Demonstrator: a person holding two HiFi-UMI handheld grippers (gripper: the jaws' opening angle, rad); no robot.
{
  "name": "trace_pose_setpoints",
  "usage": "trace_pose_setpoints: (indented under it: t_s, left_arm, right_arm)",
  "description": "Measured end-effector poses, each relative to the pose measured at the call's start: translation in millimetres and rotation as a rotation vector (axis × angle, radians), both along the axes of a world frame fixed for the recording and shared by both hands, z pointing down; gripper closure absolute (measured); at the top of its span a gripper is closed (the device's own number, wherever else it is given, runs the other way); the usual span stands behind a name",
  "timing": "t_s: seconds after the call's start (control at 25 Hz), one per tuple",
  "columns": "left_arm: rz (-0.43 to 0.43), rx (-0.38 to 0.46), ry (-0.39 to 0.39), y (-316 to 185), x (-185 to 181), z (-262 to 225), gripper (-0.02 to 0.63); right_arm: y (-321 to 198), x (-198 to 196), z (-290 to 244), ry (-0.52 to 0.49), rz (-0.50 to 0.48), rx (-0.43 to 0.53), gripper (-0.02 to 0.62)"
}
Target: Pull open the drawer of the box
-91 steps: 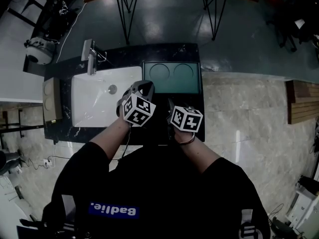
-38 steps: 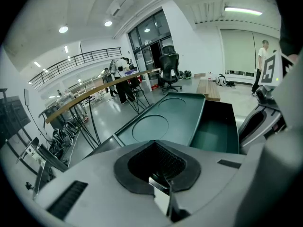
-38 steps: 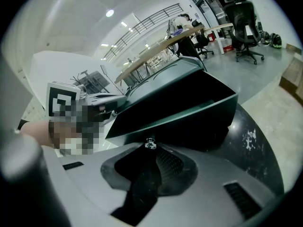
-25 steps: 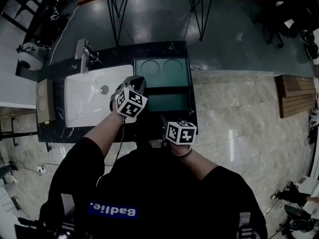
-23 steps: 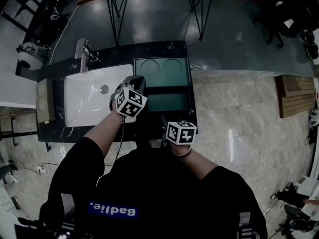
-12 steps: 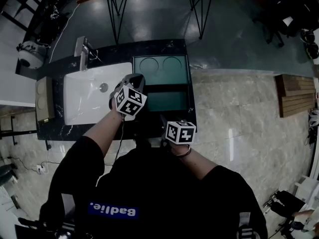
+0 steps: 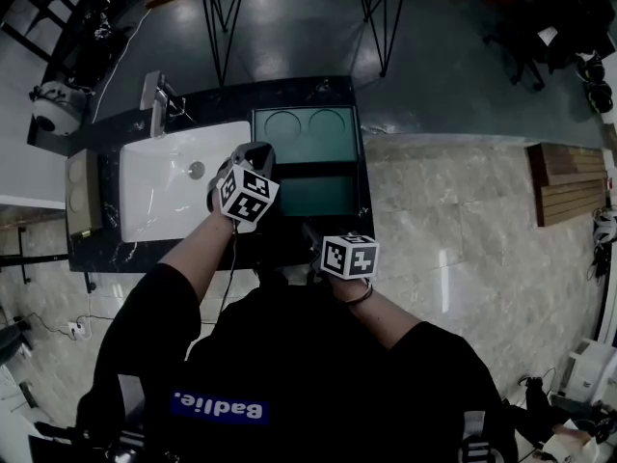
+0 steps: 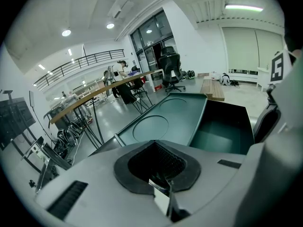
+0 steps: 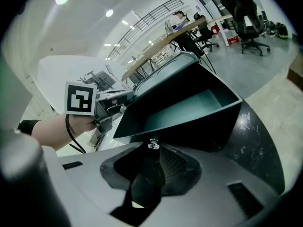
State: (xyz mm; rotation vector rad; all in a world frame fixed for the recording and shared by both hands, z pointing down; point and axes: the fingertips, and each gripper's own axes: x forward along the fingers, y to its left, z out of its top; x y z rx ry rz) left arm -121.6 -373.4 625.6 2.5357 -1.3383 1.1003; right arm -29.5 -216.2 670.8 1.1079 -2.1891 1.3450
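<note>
- One white sink [image 7: 164,196] sits at the far left of the dark counter [image 7: 217,104], with one tap [image 7: 154,93] at its far edge.
- Two grippers are in play. The left gripper [image 8: 166,196] hovers over the sink's right edge, its jaws together on nothing, taking no part in the pull.
- One green box [image 7: 304,128] stands just right of the sink, with two round recesses in its top.
- One drawer [image 7: 316,198] juts from the box's near side, well out, its inside bare as far as I can see.
- One small clear knob [image 9: 152,144] is on the drawer front. The right gripper [image 9: 149,157], nearest the person, has its jaws closed on that knob.
- Step in hand, as I judge it: the end of the pull, since the drawer looks almost fully drawn.
- Next move would call for a straight draw toward the person if any travel is left, then parting the jaws to let the knob go without tilting the box.
</note>
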Motion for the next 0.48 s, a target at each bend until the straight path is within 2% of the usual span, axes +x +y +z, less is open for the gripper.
trace_pose_setpoints:
  t_s: [0.28, 0.48]
  left_arm:
    - [-0.015, 0.002, -0.004, -1.0, -0.8, 0.7, 0.606]
    - [-0.036, 0.01, -0.02, 0.1, -0.5, -0.2, 0.605]
  right_arm:
    - [-0.2, 18.5, -15.2, 0.008, 0.017, 0.029, 0.517]
    - [-7.2, 50.9, -39.7, 0.036, 0.068, 0.116, 0.517]
